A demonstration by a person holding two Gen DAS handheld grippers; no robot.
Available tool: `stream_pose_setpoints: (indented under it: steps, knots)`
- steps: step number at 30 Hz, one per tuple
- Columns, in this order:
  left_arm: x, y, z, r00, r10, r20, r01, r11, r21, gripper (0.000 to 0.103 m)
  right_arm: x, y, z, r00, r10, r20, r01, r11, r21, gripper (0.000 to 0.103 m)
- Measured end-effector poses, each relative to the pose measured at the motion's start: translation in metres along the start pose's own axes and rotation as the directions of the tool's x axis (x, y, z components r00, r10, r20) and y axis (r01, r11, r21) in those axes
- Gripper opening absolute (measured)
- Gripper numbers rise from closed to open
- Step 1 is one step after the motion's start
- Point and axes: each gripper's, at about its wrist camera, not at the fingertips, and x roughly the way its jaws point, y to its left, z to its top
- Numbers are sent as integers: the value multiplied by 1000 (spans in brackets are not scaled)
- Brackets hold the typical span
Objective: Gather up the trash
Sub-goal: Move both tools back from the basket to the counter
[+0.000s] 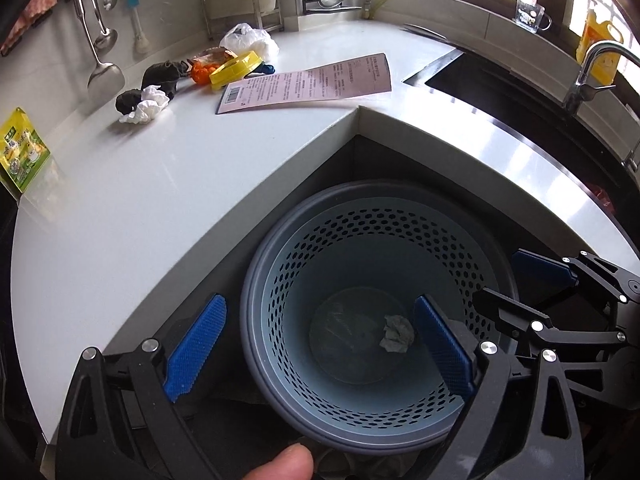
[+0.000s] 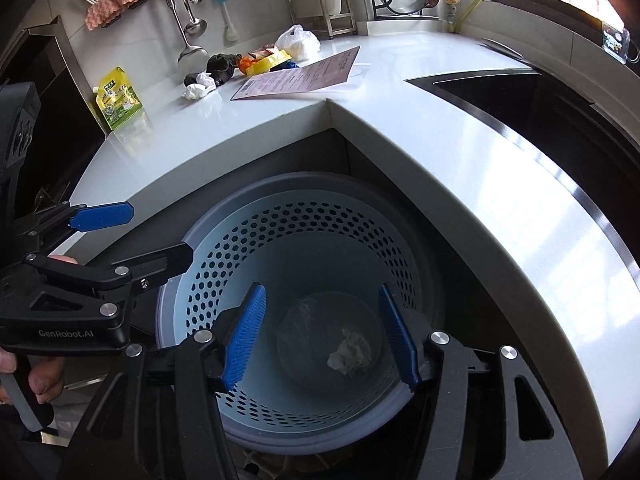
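Glossy white stone-like countertop (image 2: 460, 152), matt blue-grey perforated plastic bin (image 2: 224, 240), crumpled white paper wad (image 2: 352, 350) at its bottom, ribbed blue rubbery finger pads (image 2: 244, 340), polished metal ladles (image 1: 105, 74) at 11 o'clock, flat pink printed paper sheet (image 1: 308, 82).

The left hand-held gripper (image 1: 320, 354) tilts steeply downward with its blue-padded jaws spread wide and nothing between them; a fingertip (image 1: 280, 465) of the person shows at the bottom edge of its view. The right hand-held gripper (image 2: 322, 338) points down at a similar slant just beside it, jaws also parted and empty. The person's hand (image 2: 36, 376) grips the left tool's handle.
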Motion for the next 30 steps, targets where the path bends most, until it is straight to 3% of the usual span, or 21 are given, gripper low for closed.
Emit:
stream_pose_setpoints:
  steps: [8, 17, 30]
  knots:
    - [-12, 36, 25, 997, 60, 56, -56, 997, -56, 97, -8, 3, 22, 999, 16, 48, -16, 1000, -2, 57]
    - [-21, 85, 66, 982, 151, 109, -137, 982, -127, 97, -10, 14, 86, 991, 26, 130, -21, 999, -32, 61]
    - [13, 131, 103, 977, 192, 91, -176, 972, -158, 97, 30, 7, 156, 989, 19, 145, -17, 1000, -14, 63]
